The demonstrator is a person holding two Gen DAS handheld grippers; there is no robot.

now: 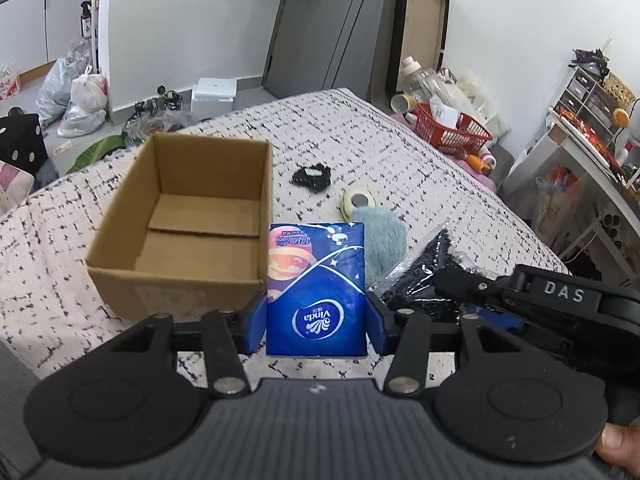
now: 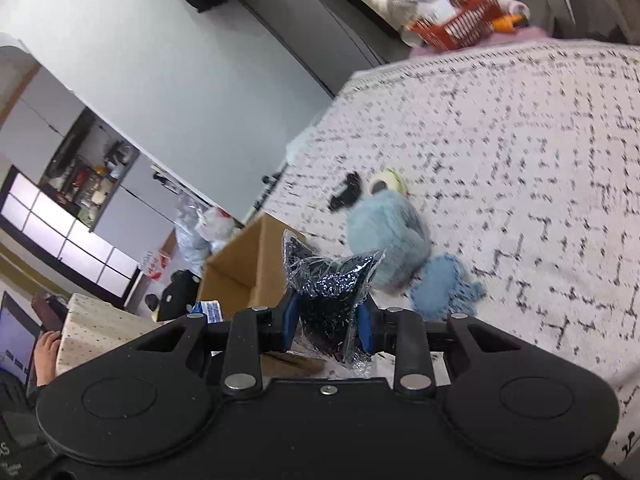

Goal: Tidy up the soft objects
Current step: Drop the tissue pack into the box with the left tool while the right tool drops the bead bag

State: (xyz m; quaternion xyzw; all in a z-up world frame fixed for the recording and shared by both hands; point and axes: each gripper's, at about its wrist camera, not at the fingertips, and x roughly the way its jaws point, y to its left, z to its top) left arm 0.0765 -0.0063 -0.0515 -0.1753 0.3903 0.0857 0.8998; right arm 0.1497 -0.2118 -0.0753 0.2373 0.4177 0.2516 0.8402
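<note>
My left gripper (image 1: pixel 316 320) is shut on a blue Vinda tissue pack (image 1: pixel 316 288), held just right of an open, empty cardboard box (image 1: pixel 188 216) on the bed. My right gripper (image 2: pixel 328 320) is shut on a clear plastic bag of black fabric (image 2: pixel 328 284); this bag also shows in the left wrist view (image 1: pixel 424 272). A light blue plush toy (image 2: pixel 388 236) lies on the bed beyond it, with a blue cloth piece (image 2: pixel 440 288) beside it. The plush also shows behind the tissue pack (image 1: pixel 380 240). The box also shows in the right wrist view (image 2: pixel 244 268).
A black hair clip (image 1: pixel 312 176) and a round cream-coloured object (image 1: pixel 360 200) lie on the patterned bedspread (image 1: pixel 400 152). A red basket (image 1: pixel 452 128) stands at the bed's far right edge. Bags and clutter sit on the floor at the left.
</note>
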